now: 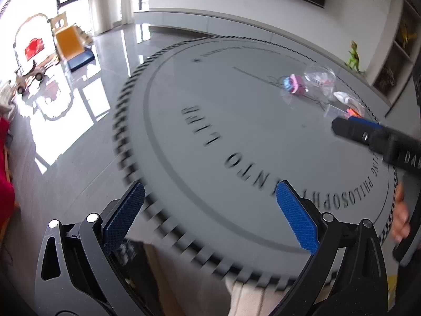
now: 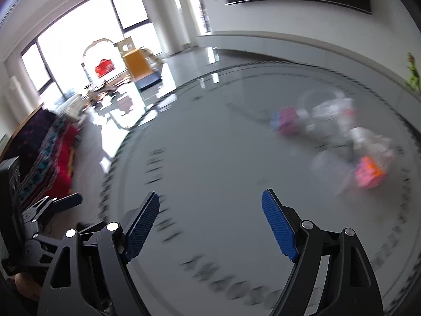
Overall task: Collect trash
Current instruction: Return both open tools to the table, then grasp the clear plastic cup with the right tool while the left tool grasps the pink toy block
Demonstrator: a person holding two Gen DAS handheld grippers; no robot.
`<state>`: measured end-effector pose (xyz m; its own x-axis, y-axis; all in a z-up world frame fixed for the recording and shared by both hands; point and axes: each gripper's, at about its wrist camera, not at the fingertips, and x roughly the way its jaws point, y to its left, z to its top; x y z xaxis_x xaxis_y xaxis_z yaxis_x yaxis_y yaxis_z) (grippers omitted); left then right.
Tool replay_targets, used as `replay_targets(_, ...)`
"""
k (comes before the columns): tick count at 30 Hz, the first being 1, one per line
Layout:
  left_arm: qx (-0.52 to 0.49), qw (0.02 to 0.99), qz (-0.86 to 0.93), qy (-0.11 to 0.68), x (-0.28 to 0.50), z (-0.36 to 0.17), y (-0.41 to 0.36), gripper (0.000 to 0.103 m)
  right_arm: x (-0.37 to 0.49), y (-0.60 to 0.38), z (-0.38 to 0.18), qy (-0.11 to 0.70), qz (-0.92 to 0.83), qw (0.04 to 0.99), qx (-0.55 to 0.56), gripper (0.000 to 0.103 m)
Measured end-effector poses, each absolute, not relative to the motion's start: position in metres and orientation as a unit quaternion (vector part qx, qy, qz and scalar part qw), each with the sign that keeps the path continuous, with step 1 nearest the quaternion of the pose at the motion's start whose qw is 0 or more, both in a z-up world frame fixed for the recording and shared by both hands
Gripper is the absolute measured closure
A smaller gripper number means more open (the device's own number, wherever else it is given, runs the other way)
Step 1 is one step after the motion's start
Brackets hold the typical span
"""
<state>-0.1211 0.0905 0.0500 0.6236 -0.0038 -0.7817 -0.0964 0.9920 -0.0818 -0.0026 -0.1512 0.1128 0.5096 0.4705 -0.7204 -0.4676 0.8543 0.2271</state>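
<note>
My right gripper is spread wide and holds nothing, poised over the near part of the round grey rug. My left gripper is equally wide and empty, over the rug's near edge. The trash lies well ahead and to the right: a pink-and-blue wrapper, a clear plastic cup, a crumpled white tissue and an orange-pink scrap, all clustered near the rug's far right rim. Both views are blurred, so I judge the risk is closing on the wrong spot. The thin cup could crush or skid, and the light scraps may slip from the pads.
</note>
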Motion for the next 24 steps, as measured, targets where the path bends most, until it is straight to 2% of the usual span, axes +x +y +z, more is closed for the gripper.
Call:
replay_targets(9, -0.024, 0.896, -0.039, 0.441, -0.05, 0.052, 0.029, 0.006, 0.073, -0.223, 0.106, 0.431, 0.212, 0.877, -0.024, 0.022)
replay_targets(21, -0.008, 0.885, -0.061, 0.462, 0.009, 0.038, -0.005, 0.006, 0.117, -0.22, 0.067, 0.454, 0.235, 0.85, -0.129, 0.023)
replay_targets(22, -0.01, 0.884, -0.059, 0.464, 0.011, 0.037, -0.005, 0.006, 0.118, -0.218, 0.065, 0.457, 0.235, 0.848, -0.131, 0.025)
replay_targets(24, -0.014, 0.882, -0.057, 0.467, 0.018, 0.035, -0.004, 0.006, 0.12, -0.215, 0.056, 0.472, 0.24, 0.837, -0.136, 0.049)
